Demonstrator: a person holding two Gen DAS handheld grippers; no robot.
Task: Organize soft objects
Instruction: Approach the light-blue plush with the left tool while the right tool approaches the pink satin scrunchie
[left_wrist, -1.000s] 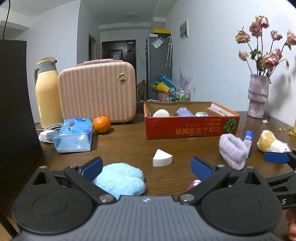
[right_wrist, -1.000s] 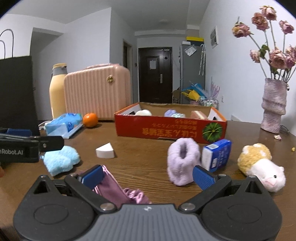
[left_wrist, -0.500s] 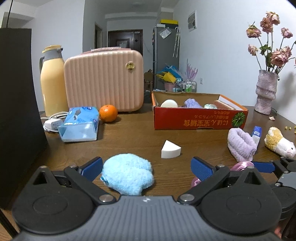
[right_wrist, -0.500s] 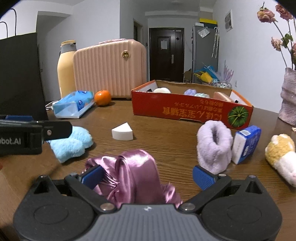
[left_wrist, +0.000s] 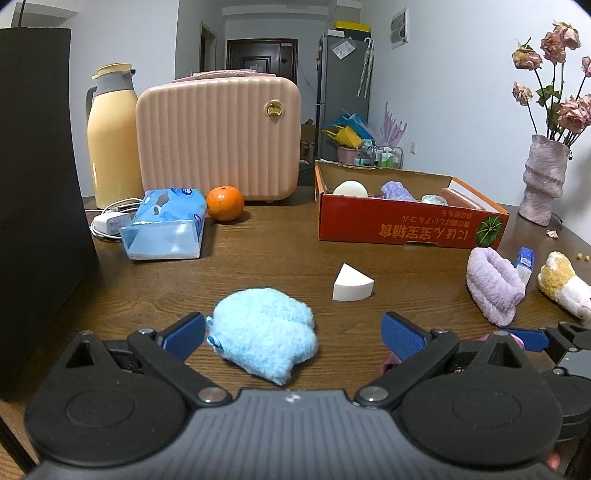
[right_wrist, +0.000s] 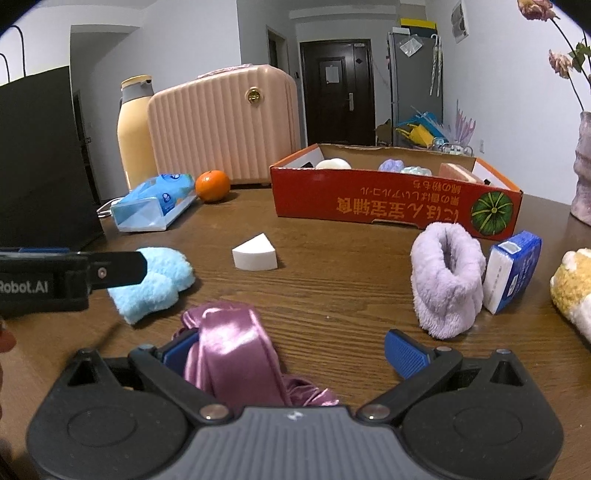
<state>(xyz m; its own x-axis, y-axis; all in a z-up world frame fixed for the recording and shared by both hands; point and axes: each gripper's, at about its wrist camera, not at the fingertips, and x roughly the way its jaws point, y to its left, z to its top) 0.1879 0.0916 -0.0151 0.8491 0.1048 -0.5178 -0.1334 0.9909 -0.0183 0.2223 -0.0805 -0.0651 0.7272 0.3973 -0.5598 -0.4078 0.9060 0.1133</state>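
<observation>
The pink satin scrunchie (right_wrist: 232, 354) lies between the spread fingers of the right gripper (right_wrist: 291, 350), against the left finger, ungrasped

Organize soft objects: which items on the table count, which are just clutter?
Job: blue mitt, satin scrunchie, purple slipper, sponge wedge, plush toy, red box.
Clutter: orange, tissue pack, pink case, thermos, vase, blue carton, charger.
</observation>
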